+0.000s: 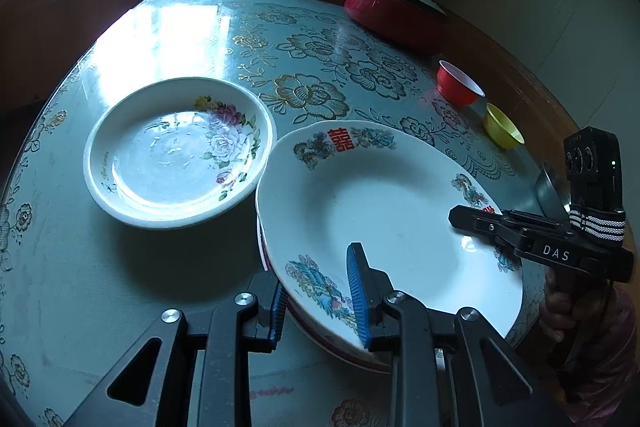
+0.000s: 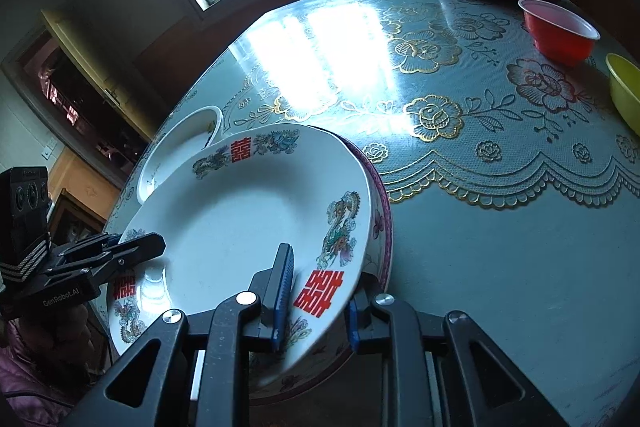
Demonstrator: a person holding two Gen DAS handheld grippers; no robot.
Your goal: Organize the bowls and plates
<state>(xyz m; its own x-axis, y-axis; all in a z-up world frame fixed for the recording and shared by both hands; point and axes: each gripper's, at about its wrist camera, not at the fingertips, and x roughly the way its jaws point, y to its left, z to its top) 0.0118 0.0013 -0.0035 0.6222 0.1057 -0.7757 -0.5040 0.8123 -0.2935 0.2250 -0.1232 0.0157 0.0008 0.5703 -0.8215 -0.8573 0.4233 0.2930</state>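
A white plate with red characters and dragon prints (image 1: 380, 211) (image 2: 240, 219) lies tilted on top of a pink-rimmed plate (image 2: 380, 223). My left gripper (image 1: 318, 301) is shut on its near rim, one blue pad on the inner face and one under the edge. From the other side my right gripper (image 2: 316, 307) straddles the rim, with one finger over the plate and one below it. Its pads look just off the plate. A deep plate with a rose print (image 1: 176, 155) stands on the table to the left, touching the stack.
A red bowl (image 1: 458, 85), a yellow bowl (image 1: 502, 127) and a steel bowl (image 1: 550, 191) stand along the table's right edge. A red pot with a lid (image 1: 396, 7) is at the far side. A person's hand and sleeve (image 1: 580, 327) hold the right gripper.
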